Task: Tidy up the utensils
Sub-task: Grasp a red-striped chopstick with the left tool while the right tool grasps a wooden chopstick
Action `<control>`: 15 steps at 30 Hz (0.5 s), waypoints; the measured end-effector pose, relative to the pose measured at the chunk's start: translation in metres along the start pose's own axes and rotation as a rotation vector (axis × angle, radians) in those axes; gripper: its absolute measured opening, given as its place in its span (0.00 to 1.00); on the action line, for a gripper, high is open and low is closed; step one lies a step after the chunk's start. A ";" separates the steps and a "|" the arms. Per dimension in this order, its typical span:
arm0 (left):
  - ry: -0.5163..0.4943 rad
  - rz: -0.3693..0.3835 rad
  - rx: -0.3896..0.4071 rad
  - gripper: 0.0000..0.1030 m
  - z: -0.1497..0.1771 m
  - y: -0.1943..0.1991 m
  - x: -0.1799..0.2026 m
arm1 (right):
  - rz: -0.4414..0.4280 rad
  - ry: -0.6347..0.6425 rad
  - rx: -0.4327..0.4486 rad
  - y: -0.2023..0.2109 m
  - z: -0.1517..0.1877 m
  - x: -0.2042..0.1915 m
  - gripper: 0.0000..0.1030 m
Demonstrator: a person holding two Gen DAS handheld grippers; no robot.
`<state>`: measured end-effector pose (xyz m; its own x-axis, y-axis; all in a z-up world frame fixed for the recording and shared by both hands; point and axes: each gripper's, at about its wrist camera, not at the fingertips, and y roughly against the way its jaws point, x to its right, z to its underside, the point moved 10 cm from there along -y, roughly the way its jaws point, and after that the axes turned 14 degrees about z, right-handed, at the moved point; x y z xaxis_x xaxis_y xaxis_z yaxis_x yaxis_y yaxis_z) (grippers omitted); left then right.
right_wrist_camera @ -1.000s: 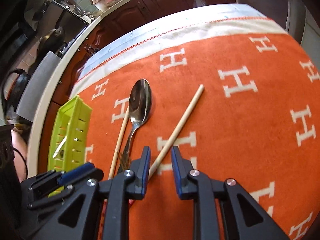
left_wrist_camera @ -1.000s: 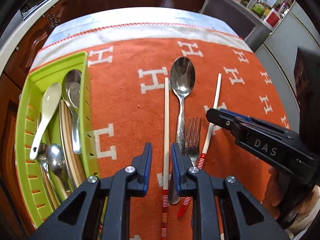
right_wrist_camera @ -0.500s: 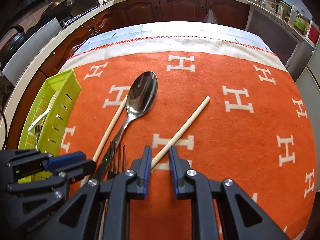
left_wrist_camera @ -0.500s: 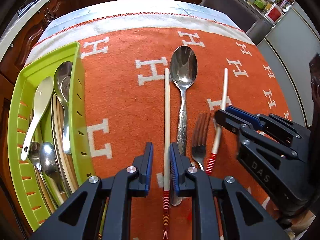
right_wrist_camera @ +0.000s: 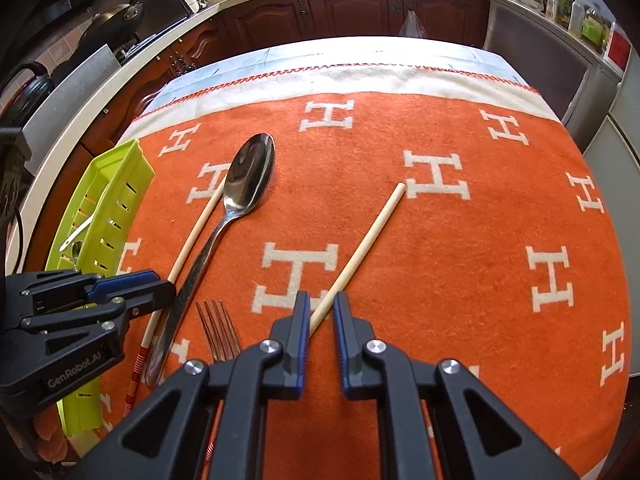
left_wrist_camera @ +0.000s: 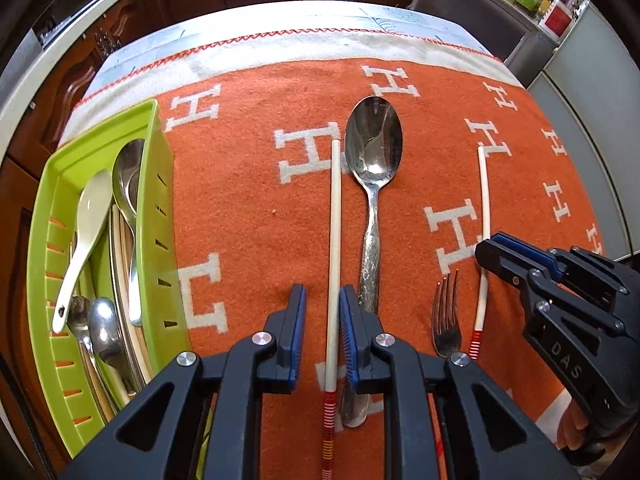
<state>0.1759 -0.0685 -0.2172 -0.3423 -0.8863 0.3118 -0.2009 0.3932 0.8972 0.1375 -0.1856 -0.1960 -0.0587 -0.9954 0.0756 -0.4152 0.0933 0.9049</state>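
Note:
Two pale chopsticks with red-striped ends, a large steel spoon (left_wrist_camera: pixel 373 184) and a fork (left_wrist_camera: pixel 445 312) lie on the orange cloth. My left gripper (left_wrist_camera: pixel 322 300) is open, its jaws on either side of the left chopstick (left_wrist_camera: pixel 334 240) with small gaps. My right gripper (right_wrist_camera: pixel 321 308) is open around the right chopstick (right_wrist_camera: pixel 368 240), which touches the left finger; it also shows in the left wrist view (left_wrist_camera: pixel 485 216). The spoon (right_wrist_camera: pixel 244 184) and fork (right_wrist_camera: pixel 218 328) show in the right wrist view too.
A green slotted tray (left_wrist_camera: pixel 48 264) at the cloth's left edge holds several spoons and chopsticks, including a white ceramic spoon (left_wrist_camera: pixel 82 240). The orange H-patterned cloth (right_wrist_camera: pixel 460 280) covers the table. Dark cabinets and a countertop lie beyond the far edge.
Both grippers have moved forward and lower along their chopsticks. The right gripper swung from the left to face straight ahead, and its jaws have narrowed around the right chopstick.

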 end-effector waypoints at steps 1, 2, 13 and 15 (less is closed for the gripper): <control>-0.002 -0.003 0.002 0.18 0.000 0.000 0.000 | 0.000 -0.002 -0.006 0.000 0.000 -0.001 0.13; -0.002 -0.007 0.004 0.19 0.000 0.000 0.001 | 0.001 -0.008 -0.007 -0.001 0.000 -0.001 0.13; 0.055 0.008 0.055 0.03 0.003 0.007 -0.004 | -0.055 -0.086 0.018 0.000 -0.004 0.003 0.07; 0.072 0.011 0.073 0.03 0.004 0.013 -0.005 | -0.065 -0.115 0.040 0.003 -0.009 0.006 0.00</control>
<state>0.1712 -0.0578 -0.2088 -0.2782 -0.8962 0.3456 -0.2650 0.4174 0.8692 0.1440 -0.1912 -0.1895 -0.1330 -0.9906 -0.0330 -0.4570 0.0318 0.8889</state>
